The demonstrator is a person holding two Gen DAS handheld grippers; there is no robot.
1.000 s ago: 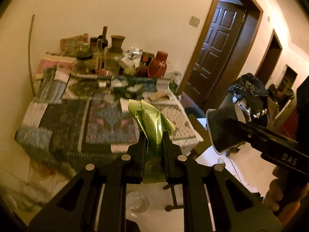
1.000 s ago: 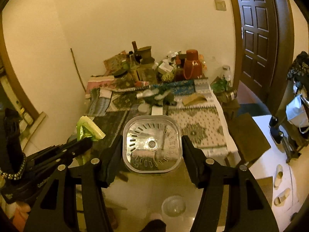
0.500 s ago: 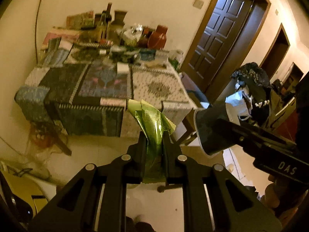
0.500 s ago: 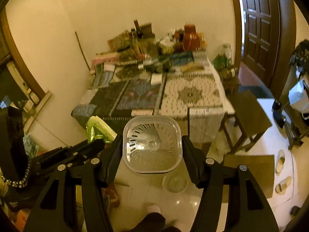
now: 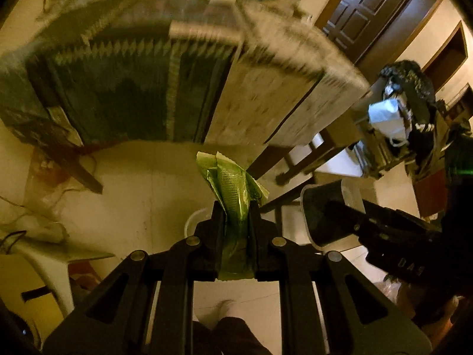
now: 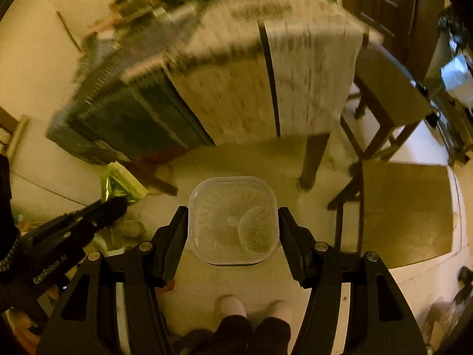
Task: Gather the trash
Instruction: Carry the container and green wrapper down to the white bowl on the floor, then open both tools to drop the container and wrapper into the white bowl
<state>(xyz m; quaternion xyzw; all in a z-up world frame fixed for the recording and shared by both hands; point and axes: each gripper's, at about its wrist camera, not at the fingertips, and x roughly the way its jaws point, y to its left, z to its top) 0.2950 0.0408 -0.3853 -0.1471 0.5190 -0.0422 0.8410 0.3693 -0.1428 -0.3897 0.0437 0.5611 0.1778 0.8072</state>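
1. Trash is already in both grippers, so what matters next is where it gets dropped. Left gripper [image 5: 235, 216] has its jaws pinched nearly together on a crinkly green wrapper [image 5: 232, 188]. The wrapper's long axis runs straight along the fingers and its free end sticks out past the tips.

2. Right gripper [image 6: 233, 222] has its jaws set partway apart, clamping a clear plastic container [image 6: 233, 220] by two opposite sides. We're looking at its square base or mouth head-on, can't tell which.

3. Both point steeply down at the pale floor [image 5: 133, 195] in front of the cloth-covered table [image 5: 177, 88]. A round whitish rim [image 5: 193, 222] sits on the floor just behind the left fingers, and the same sort of curve shows through the container in the right view. My guess is that's the bin or bowl to aim for, and the left hand looks slightly nearer.

4. Hard to read: that rim is mostly hidden by the fingers, so what it is stays a guess. The table is smeared with blur. The person's feet [image 6: 230, 304] are at the bottom edge.
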